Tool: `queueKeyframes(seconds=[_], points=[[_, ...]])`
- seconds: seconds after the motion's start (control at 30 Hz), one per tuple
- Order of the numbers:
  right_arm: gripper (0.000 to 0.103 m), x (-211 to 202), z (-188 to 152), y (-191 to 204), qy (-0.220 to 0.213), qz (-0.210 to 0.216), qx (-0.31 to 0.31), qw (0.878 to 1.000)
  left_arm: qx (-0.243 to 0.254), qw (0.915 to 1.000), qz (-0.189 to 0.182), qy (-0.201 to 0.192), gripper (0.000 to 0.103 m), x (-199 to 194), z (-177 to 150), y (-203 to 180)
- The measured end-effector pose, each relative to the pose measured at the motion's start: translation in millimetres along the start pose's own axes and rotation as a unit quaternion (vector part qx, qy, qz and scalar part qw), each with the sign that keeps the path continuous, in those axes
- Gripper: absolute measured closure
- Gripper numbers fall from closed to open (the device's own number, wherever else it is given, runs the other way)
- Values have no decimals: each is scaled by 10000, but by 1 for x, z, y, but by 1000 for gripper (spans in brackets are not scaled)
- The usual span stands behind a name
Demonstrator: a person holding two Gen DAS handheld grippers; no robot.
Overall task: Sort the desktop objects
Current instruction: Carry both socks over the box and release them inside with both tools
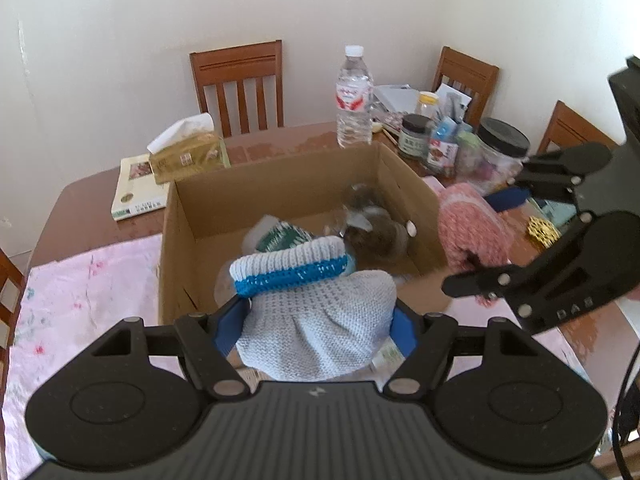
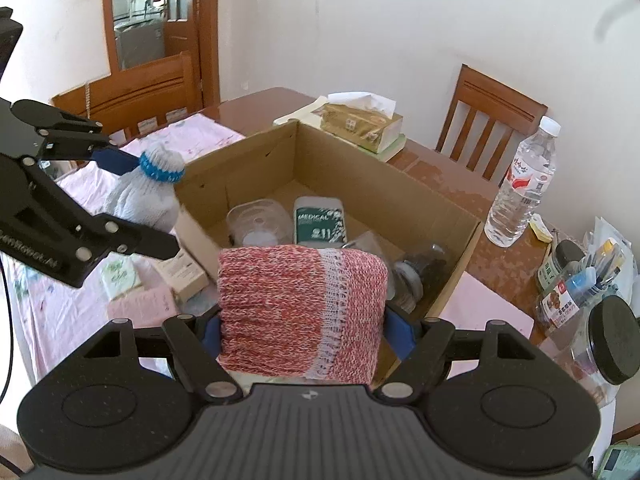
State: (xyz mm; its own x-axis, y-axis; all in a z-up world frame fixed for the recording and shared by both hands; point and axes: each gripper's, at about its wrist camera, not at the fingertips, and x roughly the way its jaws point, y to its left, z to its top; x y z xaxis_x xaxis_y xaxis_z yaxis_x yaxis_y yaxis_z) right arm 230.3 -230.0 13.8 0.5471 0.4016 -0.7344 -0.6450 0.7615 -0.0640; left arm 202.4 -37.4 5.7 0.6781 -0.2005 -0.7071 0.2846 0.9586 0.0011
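A brown wooden table [image 1: 100, 208] carries everything, with a pale pink floral cloth [image 1: 80, 304] spread over its near part. On it sits an open cardboard box [image 1: 280, 184], the biggest thing on the table, already holding a green-labelled medical pack [image 2: 318, 220], a clear round tub [image 2: 258, 220] and a clear jar lying on its side [image 2: 416, 272]. The left gripper [image 1: 320, 320] hangs over the box's near wall, its blue pads pinched onto a pale grey knitted sock with a blue band [image 1: 316, 312] (the cuff leans in over the box). The right gripper [image 2: 304, 328] is just beside the box's right wall and clamps a folded pink and white knitted sock [image 2: 296, 312] between its pads. Behind the box stand a gold tissue box [image 1: 188, 156] resting partly on a book [image 1: 136, 188], and an upright water bottle [image 1: 354, 96]. To the right crowd a black-lidded jar [image 1: 502, 148] and smaller bottles.
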Motion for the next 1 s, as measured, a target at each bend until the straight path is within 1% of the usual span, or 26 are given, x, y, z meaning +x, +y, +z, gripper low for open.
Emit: queueKeyframes(seconds=[0.33,0.63,0.73,0.8,0.83,0.9,1.0], points=[[23,16,18,-9,-18,-90,57,9999,-45,9998,189,-37,30,25,30,23],[23,32,31,-9,17,-82,111,9999,-89,9994,326,99,30,42,35,41],[22,37,36,-5,7,-19,104,9999,-131,9991,368,187,26,47,34,46],[19,40,38,-2,43,77,91,9999,-196,9987,384,255,25,50,33,50],[19,41,40,0,24,87,81,9999,-220,9986,400,276,19,51,31,52],[17,41,40,3,0,107,58,9999,-255,9984,469,208,14,49,29,54],[17,39,39,4,22,121,126,9998,-275,9986,426,123,14,45,28,56]])
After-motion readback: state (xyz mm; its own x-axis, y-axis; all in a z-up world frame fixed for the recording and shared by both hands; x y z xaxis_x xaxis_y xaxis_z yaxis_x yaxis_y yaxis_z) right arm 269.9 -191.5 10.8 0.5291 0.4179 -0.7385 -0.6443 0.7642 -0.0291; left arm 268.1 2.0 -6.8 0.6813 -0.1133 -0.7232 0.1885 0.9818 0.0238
